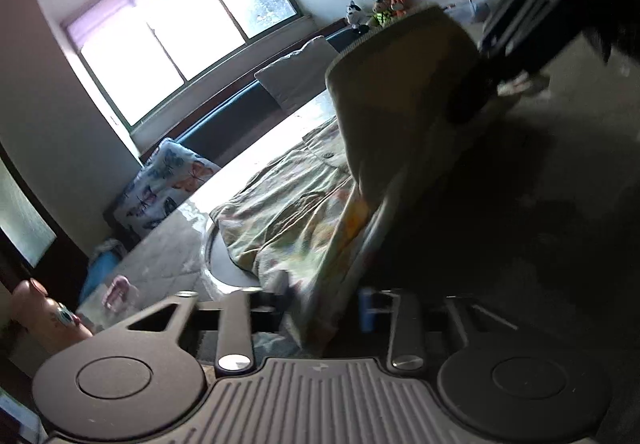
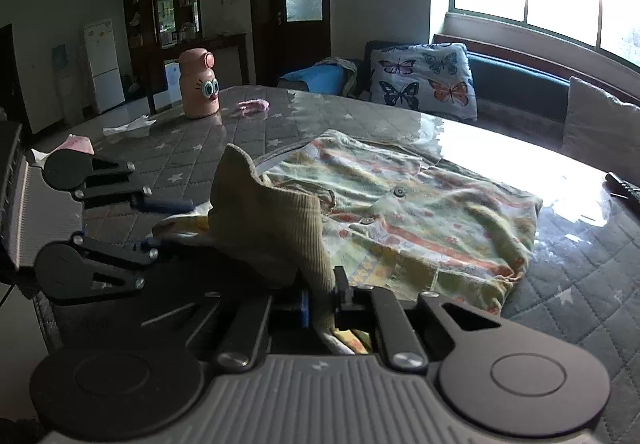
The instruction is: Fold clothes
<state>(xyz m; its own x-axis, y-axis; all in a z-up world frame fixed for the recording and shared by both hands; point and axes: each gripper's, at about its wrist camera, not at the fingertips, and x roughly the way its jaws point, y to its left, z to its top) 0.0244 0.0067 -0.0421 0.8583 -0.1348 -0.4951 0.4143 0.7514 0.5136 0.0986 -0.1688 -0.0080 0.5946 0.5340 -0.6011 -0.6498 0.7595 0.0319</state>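
On the table: a patterned shirt (image 2: 408, 212) lies partly folded on the grey quilted cover (image 2: 192, 148), buttons facing up.
Cuff end: the ribbed khaki cuff (image 2: 272, 228) is lifted off the table, hanging between the two claws.
Right gripper (image 2: 320, 308): fingers pressed together, pinching the cuff's lower edge right at the near table edge.
Left gripper (image 2: 168, 222): seen from the right camera its fingers look spread, with cloth lying between them; its own camera is too dark and blurry, so honestly can't tell if it's gripping.
Background stuff: pink bottle (image 2: 199, 83) at the far side, butterfly pillow (image 2: 424, 78) on the bench under the window.
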